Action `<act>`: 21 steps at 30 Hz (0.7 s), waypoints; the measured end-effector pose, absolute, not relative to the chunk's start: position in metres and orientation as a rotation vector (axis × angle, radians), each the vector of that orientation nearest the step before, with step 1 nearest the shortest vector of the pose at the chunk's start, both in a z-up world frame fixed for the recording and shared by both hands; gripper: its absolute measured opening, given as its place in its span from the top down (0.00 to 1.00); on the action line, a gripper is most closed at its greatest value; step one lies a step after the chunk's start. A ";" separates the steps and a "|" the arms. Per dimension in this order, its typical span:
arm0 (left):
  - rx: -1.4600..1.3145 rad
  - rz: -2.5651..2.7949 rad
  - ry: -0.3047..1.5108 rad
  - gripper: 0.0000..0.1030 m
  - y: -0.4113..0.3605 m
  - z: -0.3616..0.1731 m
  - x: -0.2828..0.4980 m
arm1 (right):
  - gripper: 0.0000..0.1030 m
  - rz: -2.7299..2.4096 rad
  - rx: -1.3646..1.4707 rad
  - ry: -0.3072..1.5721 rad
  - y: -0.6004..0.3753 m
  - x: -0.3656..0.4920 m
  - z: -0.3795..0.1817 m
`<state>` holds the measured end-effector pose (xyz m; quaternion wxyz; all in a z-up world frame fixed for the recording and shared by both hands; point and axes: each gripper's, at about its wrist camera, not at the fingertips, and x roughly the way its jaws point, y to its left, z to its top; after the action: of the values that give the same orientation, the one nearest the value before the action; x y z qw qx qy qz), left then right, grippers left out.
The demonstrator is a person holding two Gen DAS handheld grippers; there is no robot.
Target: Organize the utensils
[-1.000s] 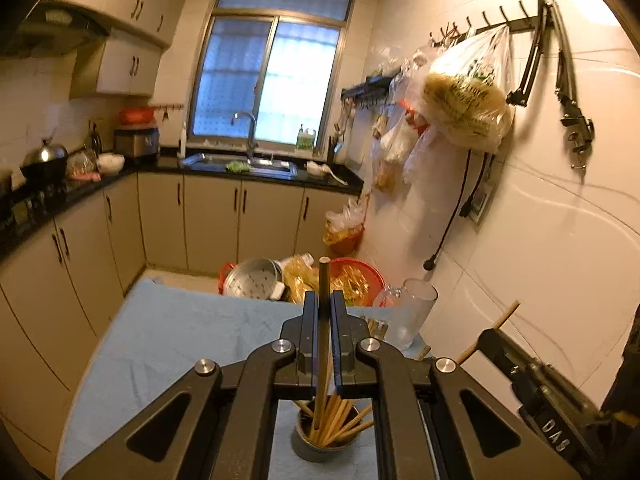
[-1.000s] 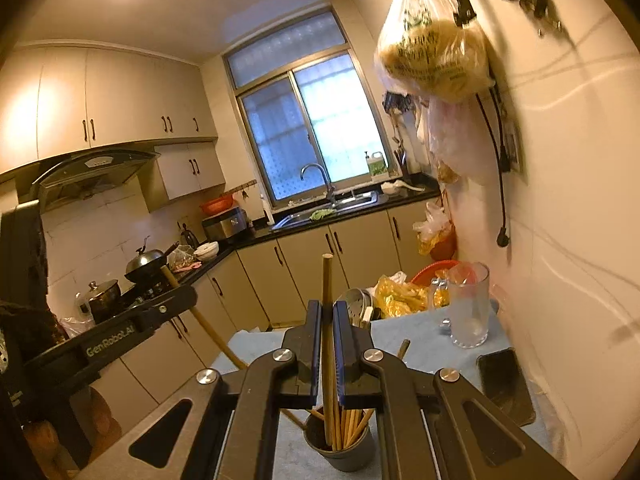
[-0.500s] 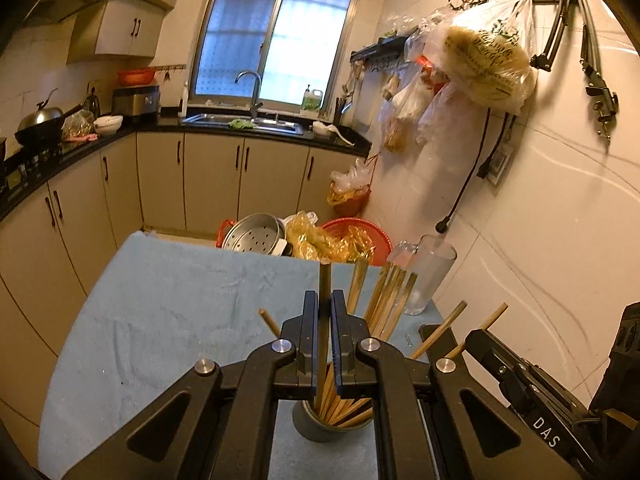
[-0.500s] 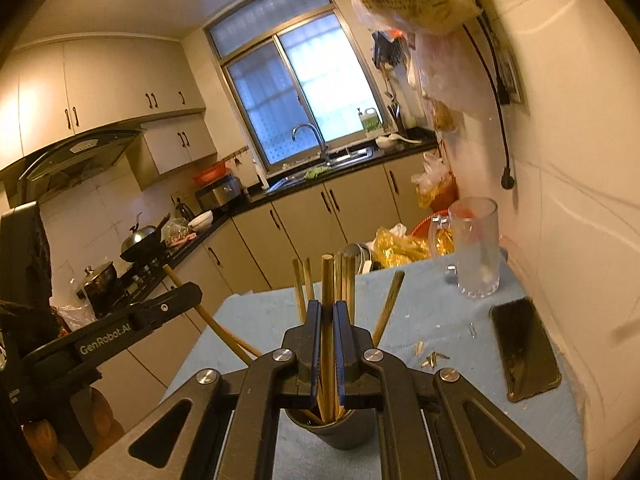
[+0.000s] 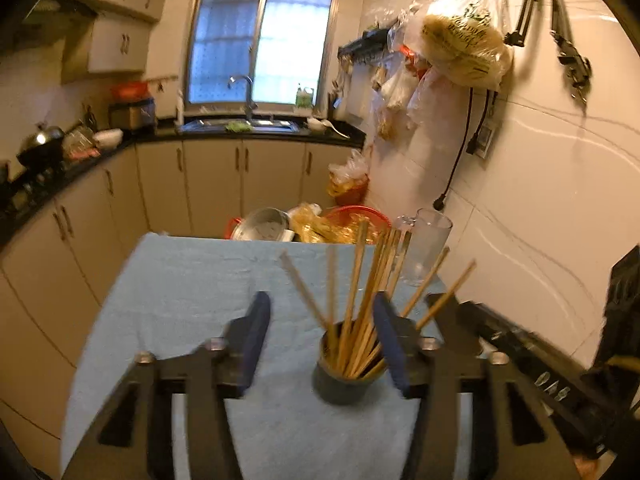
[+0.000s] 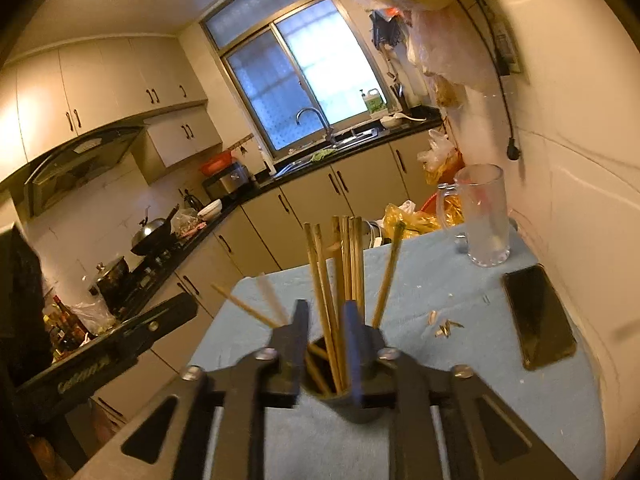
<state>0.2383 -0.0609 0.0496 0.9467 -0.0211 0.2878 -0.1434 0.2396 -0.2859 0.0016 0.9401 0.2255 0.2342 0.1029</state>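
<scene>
A dark cup (image 5: pixel 344 380) full of wooden chopsticks (image 5: pixel 360 292) stands on the blue cloth-covered table (image 5: pixel 180 292). My left gripper (image 5: pixel 320 340) is open wide and empty, its jaws apart on either side of the cup. In the right wrist view the same cup (image 6: pixel 352 400) and chopsticks (image 6: pixel 340 280) sit just past my right gripper (image 6: pixel 326 344), which is open a little with the chopsticks standing between its jaws. The right gripper's body (image 5: pixel 520 344) shows at the right of the left wrist view; the left gripper's body (image 6: pixel 100 356) shows at the left of the right wrist view.
A clear glass mug (image 6: pixel 484 216) stands at the table's far right by the tiled wall. A black phone (image 6: pixel 538 316) lies on the cloth at right, with small scraps (image 6: pixel 444 326) near it. Beyond the table's far edge are a metal pot (image 5: pixel 262 226) and a red basin (image 5: pixel 352 216).
Both grippers have opened and let go of the chopsticks they held; those chopsticks now stand in the cup. The left gripper opened wide, the right only a little.
</scene>
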 end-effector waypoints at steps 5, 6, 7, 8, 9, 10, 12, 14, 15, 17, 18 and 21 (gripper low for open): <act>0.012 -0.226 0.612 0.41 -0.039 0.035 0.173 | 0.64 0.227 0.457 0.483 -0.278 0.182 0.000; 0.017 -0.214 0.622 0.38 -0.033 0.030 0.159 | 0.62 0.233 0.460 0.491 -0.276 0.172 -0.002; 0.020 -0.201 0.635 0.38 -0.028 0.025 0.144 | 0.61 0.239 0.459 0.499 -0.274 0.159 -0.005; 0.024 -0.185 0.648 0.37 -0.022 0.020 0.131 | 0.54 0.239 0.455 0.508 -0.271 0.144 -0.008; 0.025 -0.175 0.657 0.37 -0.019 0.018 0.123 | 0.52 0.236 0.449 0.515 -0.268 0.131 -0.011; 0.025 -0.161 0.675 0.37 -0.014 0.015 0.111 | 0.51 0.235 0.443 0.521 -0.266 0.121 -0.012; 0.028 -0.151 0.691 0.37 -0.009 0.014 0.096 | 0.49 0.236 0.421 0.530 -0.260 0.097 -0.013; 0.030 -0.134 0.682 0.33 -0.005 0.016 0.080 | 0.47 0.220 0.396 0.525 -0.255 0.078 -0.010; 0.037 -0.129 0.670 0.29 -0.005 0.019 0.071 | 0.46 0.207 0.375 0.518 -0.252 0.065 -0.007; 0.053 -0.116 0.647 0.27 -0.004 0.024 0.056 | 0.44 0.194 0.345 0.497 -0.248 0.046 0.000; 0.056 -0.108 0.636 0.26 -0.003 0.025 0.050 | 0.42 0.179 0.325 0.480 -0.246 0.035 0.004; 0.060 -0.079 0.606 0.22 -0.001 0.033 0.032 | 0.37 0.156 0.284 0.421 -0.242 0.006 0.017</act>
<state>0.0318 -0.0006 0.0334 0.9533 0.0295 0.2982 -0.0391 0.0063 -0.2416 0.0171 0.9649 0.1404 0.2079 0.0773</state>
